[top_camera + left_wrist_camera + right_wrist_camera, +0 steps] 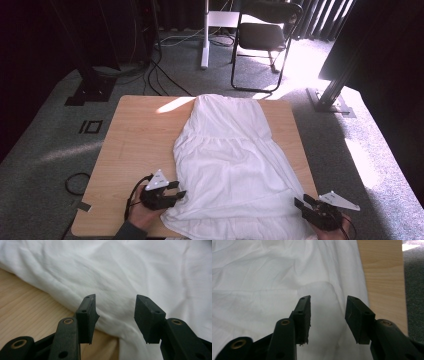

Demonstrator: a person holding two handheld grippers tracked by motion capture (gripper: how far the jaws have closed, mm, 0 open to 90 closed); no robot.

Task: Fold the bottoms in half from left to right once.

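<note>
Both jaws parted at the hem corners, nothing gripped.
My left hand-held gripper (176,191) and right hand-held gripper (303,206) stand half open beside the white, creased cotton dress (232,165), spread flat along the pale wooden bench (135,145). Next, I judge: close on both corners to fold.

L gripper (115,315) jaws apart, nothing btwn; white garment (130,270) edge on wood table (22,312).
</note>
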